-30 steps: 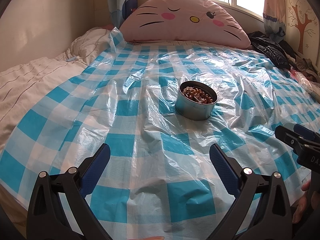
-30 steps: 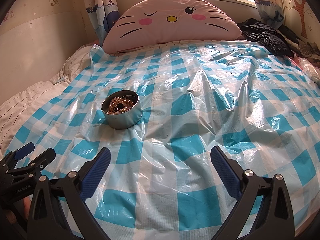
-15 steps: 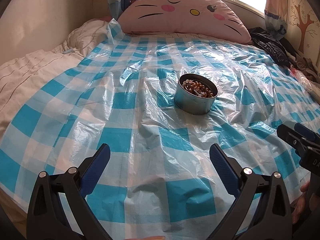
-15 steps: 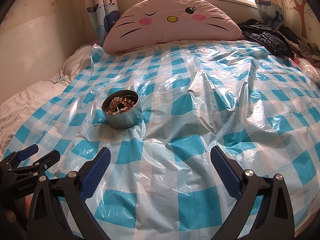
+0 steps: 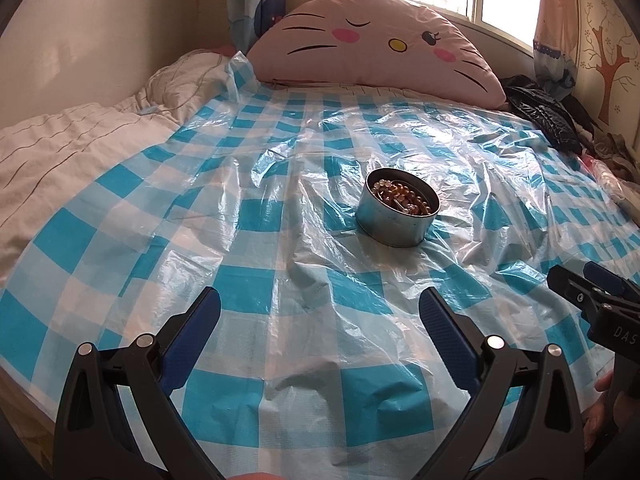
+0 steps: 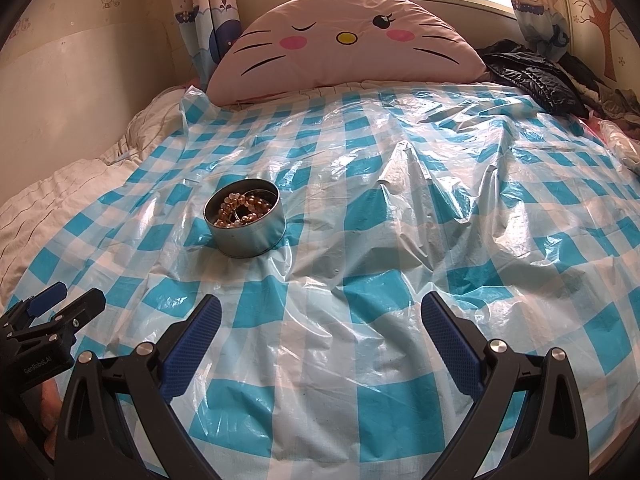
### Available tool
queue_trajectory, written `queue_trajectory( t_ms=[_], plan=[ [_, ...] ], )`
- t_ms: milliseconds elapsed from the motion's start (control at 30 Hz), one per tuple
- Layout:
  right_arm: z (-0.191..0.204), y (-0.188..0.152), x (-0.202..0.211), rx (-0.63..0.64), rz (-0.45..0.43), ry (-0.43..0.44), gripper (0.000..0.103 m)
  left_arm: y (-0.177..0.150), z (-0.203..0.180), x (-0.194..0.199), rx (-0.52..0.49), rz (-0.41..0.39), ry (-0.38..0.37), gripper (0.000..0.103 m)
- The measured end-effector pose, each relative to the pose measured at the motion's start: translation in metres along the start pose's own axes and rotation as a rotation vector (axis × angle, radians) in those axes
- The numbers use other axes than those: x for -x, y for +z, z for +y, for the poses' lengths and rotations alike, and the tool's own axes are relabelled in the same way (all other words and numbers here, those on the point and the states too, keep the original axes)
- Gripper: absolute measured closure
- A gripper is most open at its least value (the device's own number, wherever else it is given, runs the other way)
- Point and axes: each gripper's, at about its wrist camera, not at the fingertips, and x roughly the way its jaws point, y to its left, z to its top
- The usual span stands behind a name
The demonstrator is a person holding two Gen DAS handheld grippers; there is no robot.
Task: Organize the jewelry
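Left gripper: fingers spread, empty; round metal tin of amber bead jewelry beyond them, right of centre. Right gripper: fingers spread, empty; tin upper left. Body reads "GenRobot.AI". Blue-checked plastic sheet over bed; cat-face pillow under window.

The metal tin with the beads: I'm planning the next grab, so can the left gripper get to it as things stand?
Probably yes. The left gripper is open and empty, and only bare checked plastic sheet lies between it and the tin, which stands slightly to its right. The beads lie uncovered inside.
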Motion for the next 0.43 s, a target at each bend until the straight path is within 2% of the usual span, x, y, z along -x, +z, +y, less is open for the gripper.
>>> queue_trajectory(
  t_ms=[100,267,433],
  plan=[
    [0.0,0.0,0.0,-0.001,0.0,0.0,0.007,0.0,-0.002,0.001,-0.01,-0.003,0.004,0.007],
    [0.0,0.0,0.0,0.001,0.0,-0.001,0.007,-0.001,0.001,-0.01,0.004,0.069,-0.019,0.007],
    [0.0,0.0,0.0,0.002,0.001,-0.001,0.007,-0.004,0.001,-0.009,0.002,0.059,0.005,0.007]
  ],
)
